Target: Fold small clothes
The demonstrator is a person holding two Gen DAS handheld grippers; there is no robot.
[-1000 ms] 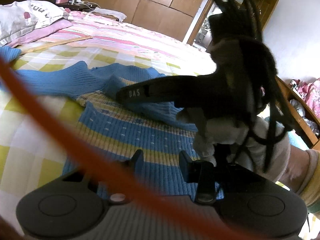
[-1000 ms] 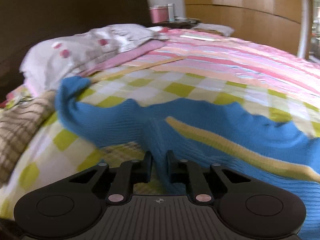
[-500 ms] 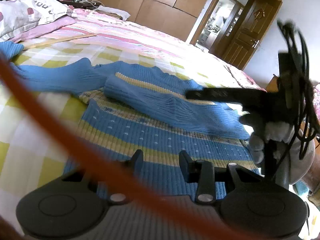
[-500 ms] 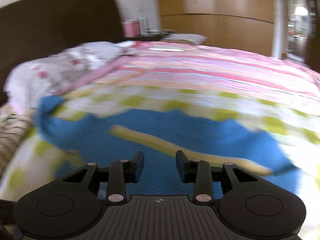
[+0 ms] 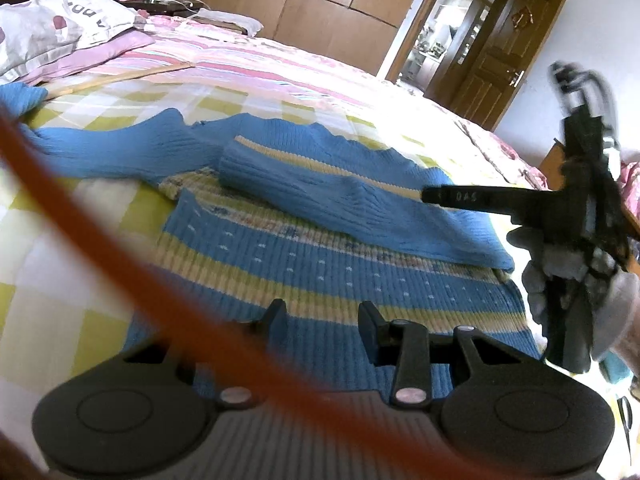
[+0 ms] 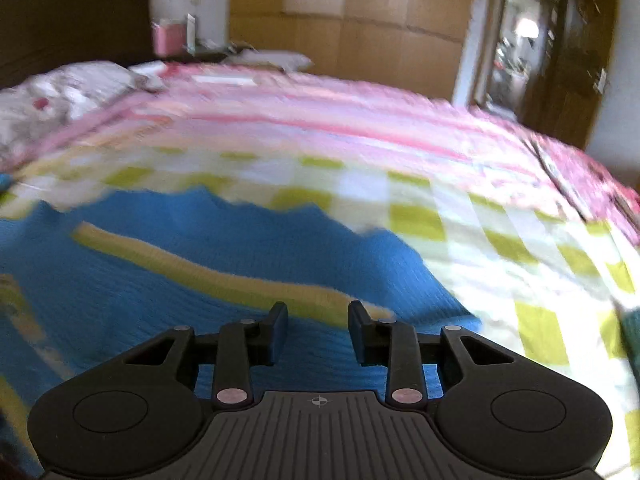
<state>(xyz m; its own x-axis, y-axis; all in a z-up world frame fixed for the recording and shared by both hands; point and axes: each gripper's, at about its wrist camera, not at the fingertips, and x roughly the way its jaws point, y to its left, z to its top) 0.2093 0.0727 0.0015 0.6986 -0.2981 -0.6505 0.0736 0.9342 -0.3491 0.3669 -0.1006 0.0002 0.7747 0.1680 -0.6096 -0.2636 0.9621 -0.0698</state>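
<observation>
Left wrist: ribbed blue sweater (image 5: 320, 216) on checked quilt (image 5: 60, 280); left gripper (image 5: 322, 312), right gripper (image 6: 316, 316) jaws spread, empty.

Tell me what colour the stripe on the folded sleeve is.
Pale yellow, on the blue sleeve; clearest in the left wrist view.

Daylight through the doorway (image 5: 436, 40) washes the bed's far side (image 5: 400, 96) to glaring white in the left wrist view, where a blurred orange cable (image 5: 120, 264) crosses the lens. The right wrist view is smeared by motion, the checked bedspread (image 6: 440, 208) soft. Fisheye curvature bends the wardrobe (image 5: 304, 4) and darkens the corners.
</observation>
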